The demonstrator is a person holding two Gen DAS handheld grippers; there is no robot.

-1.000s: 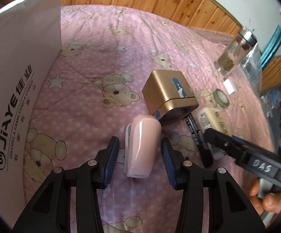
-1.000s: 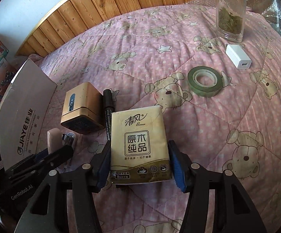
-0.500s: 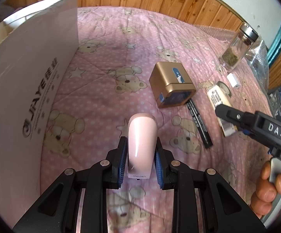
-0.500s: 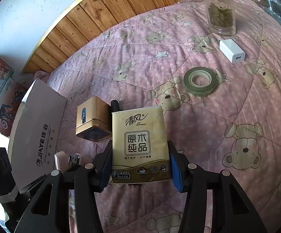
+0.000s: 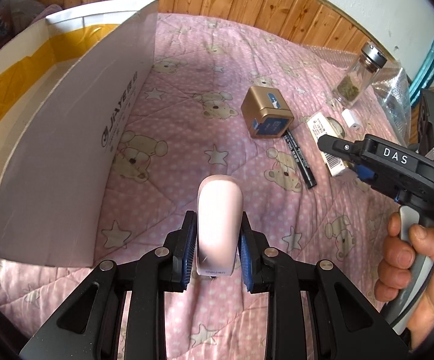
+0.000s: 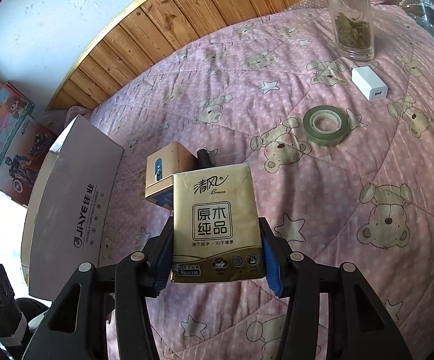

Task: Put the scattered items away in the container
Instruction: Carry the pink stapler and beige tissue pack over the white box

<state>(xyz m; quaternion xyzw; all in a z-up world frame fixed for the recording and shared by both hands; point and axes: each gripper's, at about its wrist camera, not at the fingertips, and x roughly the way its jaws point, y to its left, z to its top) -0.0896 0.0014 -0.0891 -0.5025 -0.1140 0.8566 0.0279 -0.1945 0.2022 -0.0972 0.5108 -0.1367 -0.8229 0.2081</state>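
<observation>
My left gripper (image 5: 215, 255) is shut on a pale pink stapler (image 5: 219, 219), held above the pink bear-print quilt. To its left stands the open white cardboard box (image 5: 76, 138) with a yellow lining. In the right wrist view my right gripper (image 6: 215, 261) is shut on a gold pack of tissues (image 6: 215, 222), lifted off the quilt. That same tissue pack (image 5: 328, 147) shows in the left wrist view, clamped in the right gripper held by a hand (image 5: 411, 258). On the quilt lie a gold cube box (image 5: 266, 112), a black marker (image 5: 299, 159), a tape roll (image 6: 325, 124) and a white charger (image 6: 368, 87).
A glass jar of dried leaves (image 6: 352, 24) stands at the far right of the bed. Wood panelling (image 5: 247, 3) runs behind the bed. Colourful toy boxes (image 6: 4, 126) sit beyond the cardboard box. Clear plastic wrap (image 5: 396, 90) lies at the bed's right edge.
My left gripper closed on the pink stapler, lifted it and carried it left toward the cardboard box. My right gripper tightened on the tissue pack and raised it off the quilt.
</observation>
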